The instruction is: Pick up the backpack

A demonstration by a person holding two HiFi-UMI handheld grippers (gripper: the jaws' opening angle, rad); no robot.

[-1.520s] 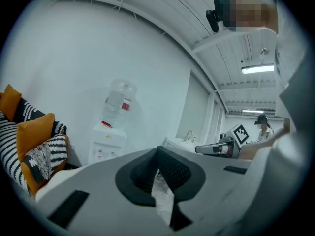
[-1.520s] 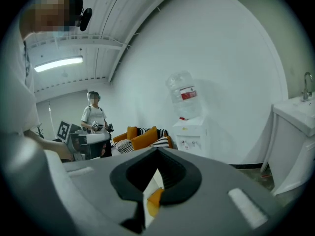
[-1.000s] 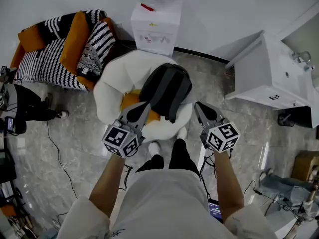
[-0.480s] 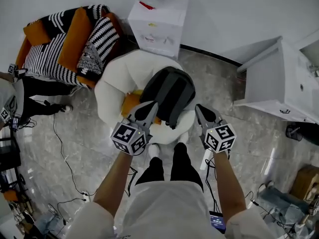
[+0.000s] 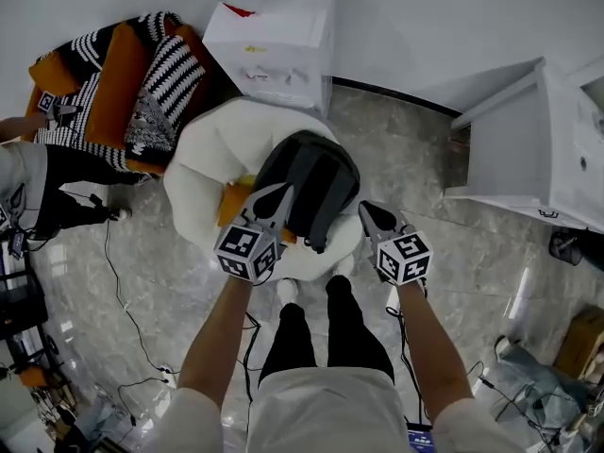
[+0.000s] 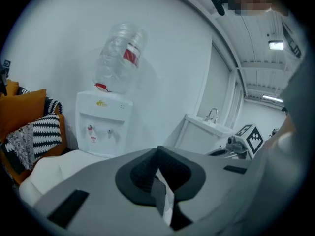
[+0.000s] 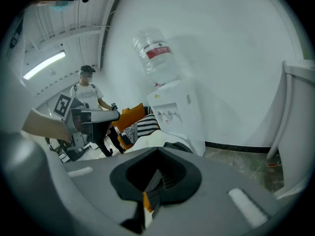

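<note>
Backpack: a dark grey backpack (image 5: 310, 182) lies on the seat of a rounded white armchair (image 5: 212, 149), straight ahead of the person, partly over an orange cushion (image 5: 233, 199)
Left gripper: the left gripper (image 5: 276, 194) is held out at the backpack's left edge, above the orange cushion; whether it touches the bag cannot be told
Left jaws: pressed together to a point, nothing between them (image 6: 157, 151)
Right gripper: the right gripper (image 5: 368, 213) is just beside the backpack's lower right edge, near the chair's front rim
Right jaws: closed on each other and empty (image 7: 156, 173)
Behind the chair: a white water dispenser (image 5: 274, 50) stands against the wall with an upturned clear bottle (image 6: 118, 58) on top
Far left: a black-and-white striped armchair (image 5: 90, 111) with orange padding, and a second person (image 5: 38, 182) standing beside it
Right: a white sink cabinet (image 5: 538, 149)
Floor: grey marbled tiles (image 5: 142, 291) with thin black cables (image 5: 109, 281) trailing across
</note>
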